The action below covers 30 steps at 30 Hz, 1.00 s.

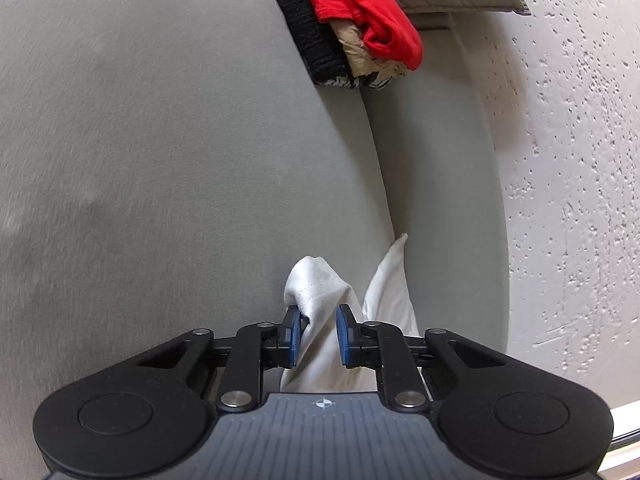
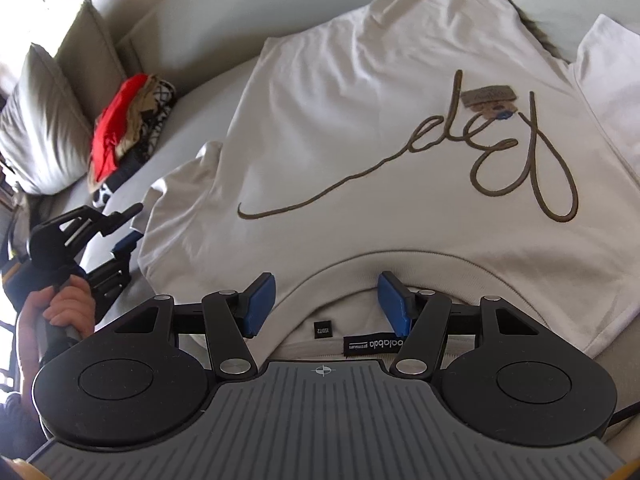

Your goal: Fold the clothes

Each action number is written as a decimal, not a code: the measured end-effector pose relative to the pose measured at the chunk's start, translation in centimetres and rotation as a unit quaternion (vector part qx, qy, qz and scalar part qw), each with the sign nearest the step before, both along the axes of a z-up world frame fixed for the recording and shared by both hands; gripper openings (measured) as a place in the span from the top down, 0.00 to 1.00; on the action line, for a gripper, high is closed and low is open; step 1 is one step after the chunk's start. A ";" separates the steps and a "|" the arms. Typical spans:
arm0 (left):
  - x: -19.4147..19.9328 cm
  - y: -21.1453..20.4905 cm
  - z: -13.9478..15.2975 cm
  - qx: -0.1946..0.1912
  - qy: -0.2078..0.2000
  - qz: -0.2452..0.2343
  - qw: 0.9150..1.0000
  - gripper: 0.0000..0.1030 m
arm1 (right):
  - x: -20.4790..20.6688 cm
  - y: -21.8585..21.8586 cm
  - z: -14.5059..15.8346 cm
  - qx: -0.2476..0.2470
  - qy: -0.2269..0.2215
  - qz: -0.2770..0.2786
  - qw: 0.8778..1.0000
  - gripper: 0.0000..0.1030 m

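A: Where is the white T-shirt (image 2: 360, 128) lying?

B: It is spread flat on a grey sofa seat (image 2: 192, 96), front side up. A brown cursive lettering (image 2: 472, 160) runs across the chest, and the collar (image 2: 332, 280) is on the side nearest to the right wrist camera, with a black label (image 2: 374, 346) inside it.

A: What does the right gripper (image 2: 326, 302) do?

B: Its blue fingers (image 2: 260, 300) stand wide apart just over the collar. They hold nothing.

A: And the left gripper (image 1: 318, 334)?

B: In the left wrist view a bunched piece of the white cloth sits between its fingers (image 1: 344, 336), which are close to it on both sides. I cannot tell if the pads really press it. In the right wrist view this gripper is at the sleeve (image 2: 176, 196) on the shirt's edge, with a hand (image 2: 64, 300) around its handle.

A: Is there something else on the sofa?

B: Yes, a pile of clothes (image 2: 128, 128), red, beige and black-white, lies well apart from the shirt, beside a grey cushion (image 2: 40, 120). A white rough wall (image 1: 580, 160) is behind the sofa.
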<state>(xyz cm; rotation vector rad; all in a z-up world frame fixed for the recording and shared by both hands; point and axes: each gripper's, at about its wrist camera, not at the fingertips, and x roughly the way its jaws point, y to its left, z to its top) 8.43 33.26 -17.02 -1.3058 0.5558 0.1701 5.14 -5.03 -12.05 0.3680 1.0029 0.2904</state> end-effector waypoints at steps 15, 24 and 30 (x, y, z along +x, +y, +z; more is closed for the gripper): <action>-1.5 0.7 3.6 0.173 0.041 0.047 0.983 1.00 | -0.1 0.0 0.1 -0.021 -0.007 0.022 1.000 0.38; -2.0 2.4 2.5 0.122 0.066 0.025 0.990 0.70 | -0.4 -0.6 0.1 -0.009 -0.003 0.022 1.000 0.35; -1.2 2.3 2.5 0.132 0.063 0.000 0.989 0.68 | -1.1 0.3 1.3 0.014 -0.038 0.053 0.998 0.38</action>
